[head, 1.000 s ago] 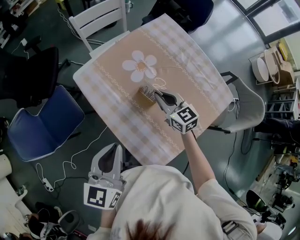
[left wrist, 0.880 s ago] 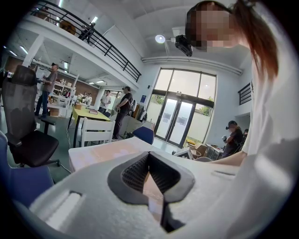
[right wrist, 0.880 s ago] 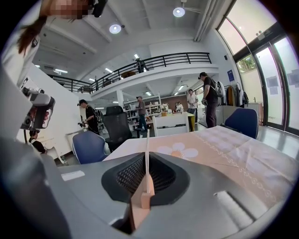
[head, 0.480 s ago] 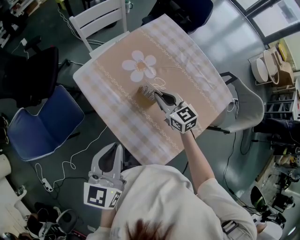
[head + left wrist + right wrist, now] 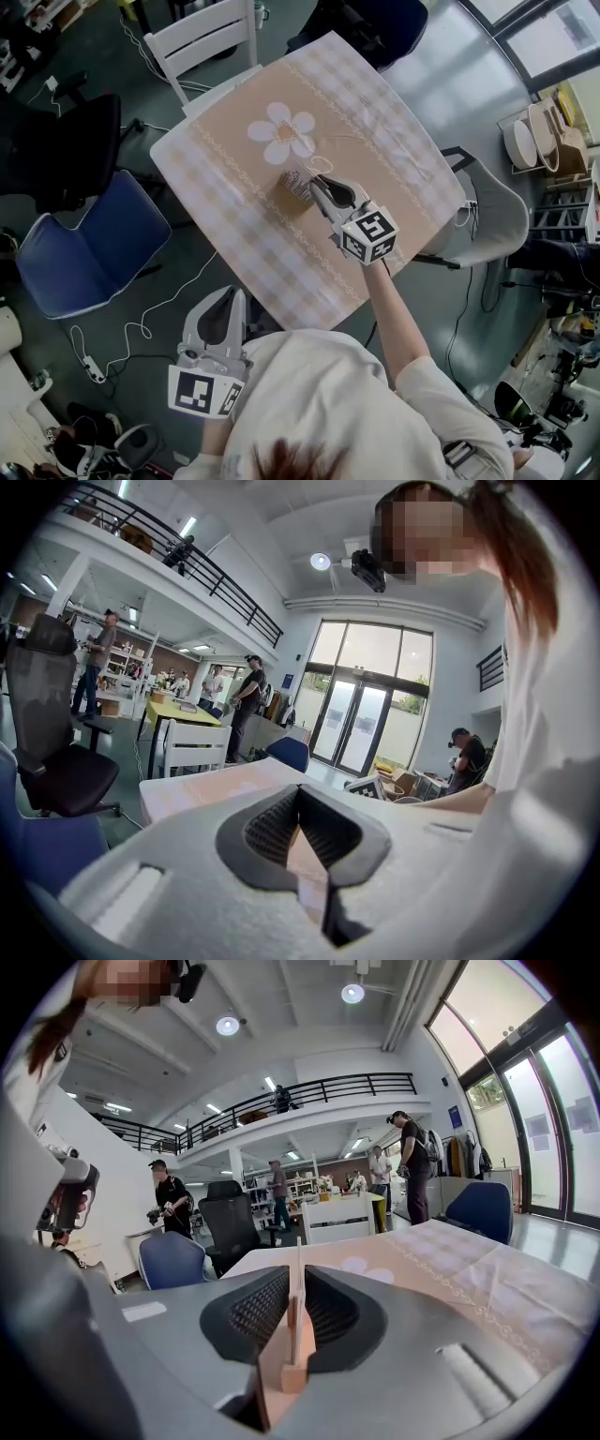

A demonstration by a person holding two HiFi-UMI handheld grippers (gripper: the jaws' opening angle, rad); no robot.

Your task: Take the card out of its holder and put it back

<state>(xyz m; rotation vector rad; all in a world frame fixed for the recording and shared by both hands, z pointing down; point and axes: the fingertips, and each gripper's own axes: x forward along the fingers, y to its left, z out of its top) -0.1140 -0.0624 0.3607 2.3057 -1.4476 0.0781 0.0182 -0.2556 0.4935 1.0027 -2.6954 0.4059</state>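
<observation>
Since a second ago: right gripper [image 5: 310,184] is easing its jaws apart, releasing the card [image 5: 299,1283] | card is standing between them in its holder [image 5: 289,200] on the table [image 5: 375,131] | left gripper [image 5: 232,296] is hanging clenched, empty.

The bench cloth [image 5: 375,131] is tan with pale checked borders and a white flower [image 5: 283,131]; the holder [image 5: 291,195] is light wood.

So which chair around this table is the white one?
The slatted wooden chair by the table's far-left edge; the others are blue, black or grey.
</observation>
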